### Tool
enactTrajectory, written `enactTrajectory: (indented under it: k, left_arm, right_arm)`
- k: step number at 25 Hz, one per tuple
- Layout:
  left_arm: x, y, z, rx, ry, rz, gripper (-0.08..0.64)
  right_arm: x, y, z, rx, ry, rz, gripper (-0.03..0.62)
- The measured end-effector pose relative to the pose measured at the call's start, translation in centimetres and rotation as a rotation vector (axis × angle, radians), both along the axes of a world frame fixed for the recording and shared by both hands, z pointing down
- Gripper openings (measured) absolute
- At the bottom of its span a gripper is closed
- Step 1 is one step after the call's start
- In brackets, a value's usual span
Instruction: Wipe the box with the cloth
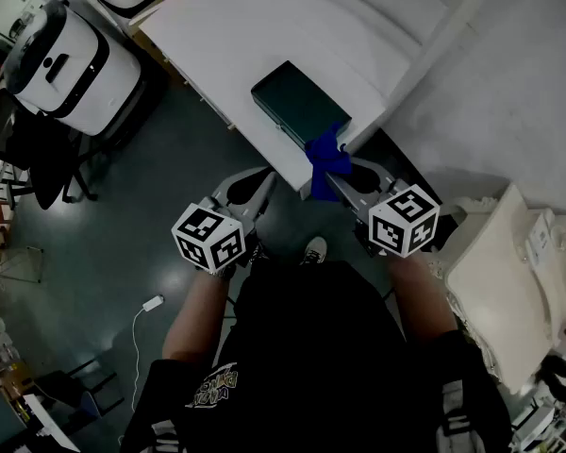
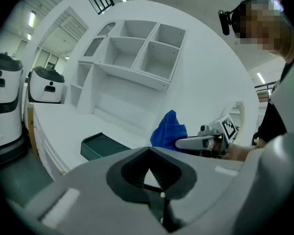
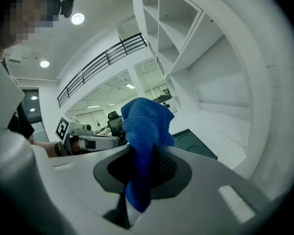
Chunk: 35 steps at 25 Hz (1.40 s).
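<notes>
Blue terry cloth [image 3: 144, 131], bunched, pinched between the pressed-together jaws of the right gripper [image 3: 144, 151], upper part standing above the jaw tips, lower tail hanging down behind them. In the head view, same cloth [image 1: 328, 163] at the near corner of the box [image 1: 300, 102], overlapping that corner in the picture; actual contact not determinable. Box: dark green, flat, rectangular, lying on the white table [image 1: 226, 36] close to the front edge, set diagonally. In the right gripper view, box [image 3: 198, 143] visible just beyond and right of the cloth. Left gripper [image 2: 149, 153]: jaws pressed together, nothing held between them; located off the table edge over the dark floor, beside the right gripper [image 1: 344, 182] and apart from the box. From the left gripper view, cloth [image 2: 167, 129] seen to the right of the box [image 2: 100, 146]. Marker cube [image 1: 209, 237] on the left gripper [image 1: 259, 182], second marker cube [image 1: 404, 219] on the right. Background: white shelf unit [image 2: 137, 53] at the back of the table; white machine [image 1: 71, 59] on the floor, well to the left.
</notes>
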<state>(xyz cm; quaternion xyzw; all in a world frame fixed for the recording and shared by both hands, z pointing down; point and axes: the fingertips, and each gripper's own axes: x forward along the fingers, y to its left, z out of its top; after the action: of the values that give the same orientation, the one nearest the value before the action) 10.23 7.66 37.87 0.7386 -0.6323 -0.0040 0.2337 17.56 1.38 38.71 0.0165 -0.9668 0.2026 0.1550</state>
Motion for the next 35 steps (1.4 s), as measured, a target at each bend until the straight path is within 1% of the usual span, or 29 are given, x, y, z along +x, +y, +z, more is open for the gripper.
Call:
enactTrajectory:
  k: [6, 9, 14, 22, 30, 35]
  left_arm:
    - [0.5, 0.5, -0.8, 0.007, -0.010, -0.001, 0.000]
    - [0.8, 0.6, -1.1, 0.011, -0.018, 0.004, 0.000]
    - [1.2, 0.5, -1.4, 0.014, -0.018, 0.021, 0.000]
    - [1.9, -0.8, -0.8, 0.003, -0.019, 0.042, 0.000]
    - [1.6, -1.6, -0.6, -0.003, -0.024, 0.041, 0.000]
    - [0.3, -2.0, -0.1, -0.012, -0.014, 0.035, 0.000]
  right_arm:
    - [0.5, 0.5, -0.6, 0.005, -0.006, -0.003, 0.091]
    - [0.8, 0.8, -0.9, -0.014, -0.020, -0.005, 0.093]
    - [1.6, 0.8, -1.3, -0.033, -0.030, 0.026, 0.095]
    - [3.1, -0.5, -0.4, -0.056, -0.026, 0.066, 0.094]
    - [2.6, -1.1, -0.1, -0.060, -0.027, 0.053, 0.094]
    - [1.6, -1.5, 0.1, -0.064, -0.018, 0.047, 0.094]
